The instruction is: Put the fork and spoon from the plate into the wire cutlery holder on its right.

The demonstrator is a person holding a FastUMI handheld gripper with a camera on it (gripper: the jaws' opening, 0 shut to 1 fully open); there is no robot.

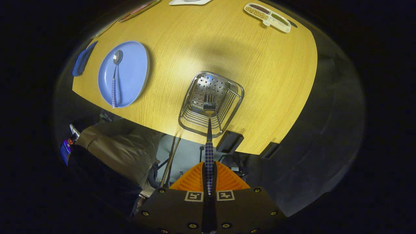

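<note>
My gripper (209,174) is shut on the blue-checked handle of the fork (209,130), its orange fingers (193,178) pressing it from both sides. The fork points straight ahead, tines hanging over the open mouth of the wire cutlery holder (210,104), seen from above with its perforated steel bottom. Whether the tines are inside the rim or above it I cannot tell. To the holder's left lies the blue plate (133,70) with the spoon (115,76) on it, bowl away from me, checked handle toward the table's near edge.
A wooden table (208,42) carries a divided white tray of dry foods (268,16) at the far right, a blue cloth (83,58) left of the plate, and dishes at the far edge. A person's trouser leg (120,146) is below the table's near edge.
</note>
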